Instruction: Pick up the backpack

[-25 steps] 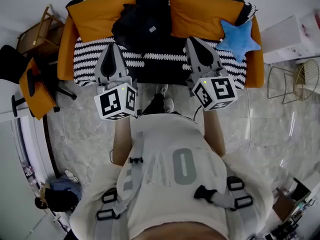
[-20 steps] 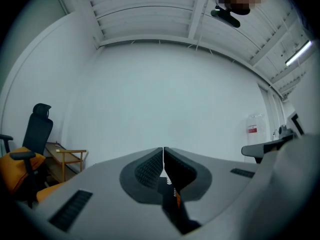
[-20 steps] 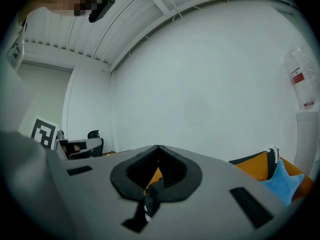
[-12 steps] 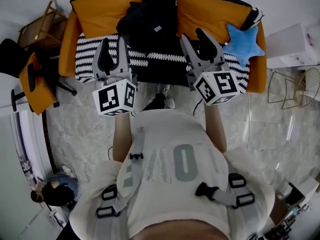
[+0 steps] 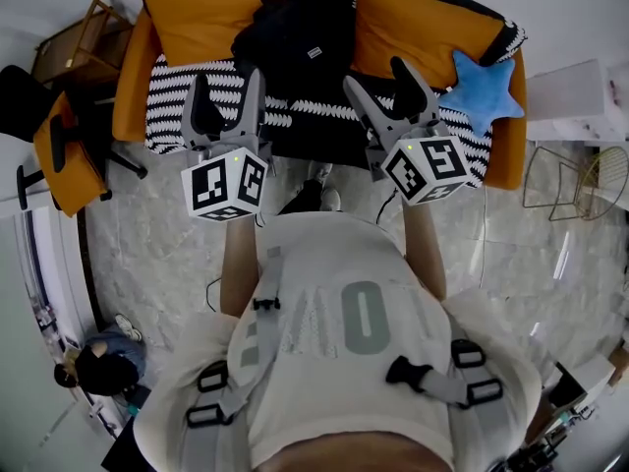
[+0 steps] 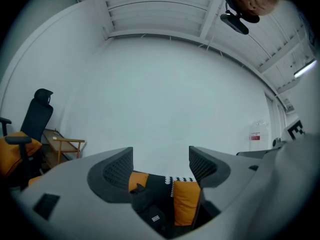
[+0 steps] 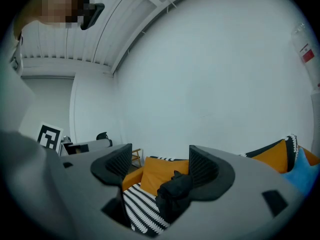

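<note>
Left gripper (image 5: 227,91) and right gripper (image 5: 379,85) hover with jaws opening, gripping nothing, near the black backpack (image 5: 295,37) on the striped sofa (image 5: 169,118).

My kit from above: cream shirt, grey straps, two grey tools.
Short-sleeved cream shirt (image 5: 334,264) with grey block print; grey webbing straps (image 5: 267,298) with black buckles (image 5: 406,372). The left hand-held gripper (image 5: 226,82) and right hand-held gripper (image 5: 375,75) have grey shells, dark meshed pads (image 6: 118,170) and black-and-white marker cubes (image 5: 224,185), each with a small green light. Both sets of jaws are opening, nothing between them.
</note>
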`<state>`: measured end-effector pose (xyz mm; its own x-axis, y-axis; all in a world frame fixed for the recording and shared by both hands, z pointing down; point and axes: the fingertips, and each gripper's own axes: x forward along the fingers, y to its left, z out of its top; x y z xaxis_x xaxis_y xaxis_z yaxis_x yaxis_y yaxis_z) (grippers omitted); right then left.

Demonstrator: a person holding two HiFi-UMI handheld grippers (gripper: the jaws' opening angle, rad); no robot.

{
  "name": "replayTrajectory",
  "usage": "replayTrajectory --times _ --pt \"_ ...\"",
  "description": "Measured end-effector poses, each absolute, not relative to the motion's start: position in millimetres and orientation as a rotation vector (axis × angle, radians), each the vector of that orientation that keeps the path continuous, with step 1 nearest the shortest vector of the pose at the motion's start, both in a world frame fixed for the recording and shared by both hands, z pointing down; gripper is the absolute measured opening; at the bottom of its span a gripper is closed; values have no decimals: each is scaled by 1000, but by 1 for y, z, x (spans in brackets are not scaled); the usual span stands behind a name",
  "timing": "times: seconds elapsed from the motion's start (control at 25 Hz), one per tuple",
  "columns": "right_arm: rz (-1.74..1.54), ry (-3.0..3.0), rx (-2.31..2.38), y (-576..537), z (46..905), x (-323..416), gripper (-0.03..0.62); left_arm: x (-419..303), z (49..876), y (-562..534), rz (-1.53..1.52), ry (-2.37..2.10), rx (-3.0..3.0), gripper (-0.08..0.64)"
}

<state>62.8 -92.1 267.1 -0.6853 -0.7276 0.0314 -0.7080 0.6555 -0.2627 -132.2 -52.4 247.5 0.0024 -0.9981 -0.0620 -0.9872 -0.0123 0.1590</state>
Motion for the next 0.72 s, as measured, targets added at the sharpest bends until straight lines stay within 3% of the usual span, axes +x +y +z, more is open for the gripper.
replayTrajectory --times 0.2,0.72 --pt "-458 2822 -1192 -106 282 56 351 -141 270 -67 -205 -2168 2099 388" --pt "-569 2971 -1165 -199 354 19 352 -196 369 -135 -96 -2176 1842 389"
